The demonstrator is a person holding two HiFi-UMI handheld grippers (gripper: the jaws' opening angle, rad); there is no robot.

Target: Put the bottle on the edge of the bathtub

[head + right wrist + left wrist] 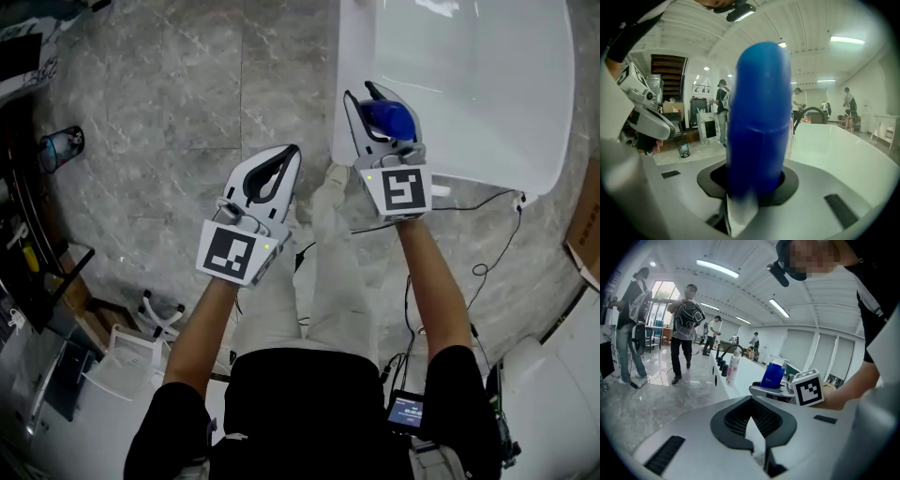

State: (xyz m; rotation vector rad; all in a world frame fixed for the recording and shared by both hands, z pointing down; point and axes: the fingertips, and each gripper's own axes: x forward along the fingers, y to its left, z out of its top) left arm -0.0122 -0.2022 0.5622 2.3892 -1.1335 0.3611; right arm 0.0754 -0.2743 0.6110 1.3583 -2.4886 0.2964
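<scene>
Grey marbled tile floor (169,112): bears a white bathtub (562,112), loose black cables (487,267) and a dark cup (62,145). Bathtub rim (743,377), per left gripper view: one white-and-pink bottle (733,369) upright, small dark containers (723,365) just beside it.

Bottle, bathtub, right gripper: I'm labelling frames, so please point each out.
bottle (759,117), right gripper view, blue body.
bathtub (497,159), head view, near rim.
right gripper (380,111), head view, between its fingers.

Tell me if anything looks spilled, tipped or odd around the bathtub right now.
Nothing stands out. The blue bottle is clamped in the right gripper beside the bathtub rim, the left gripper is shut and empty, and I see no spill or damage.
</scene>
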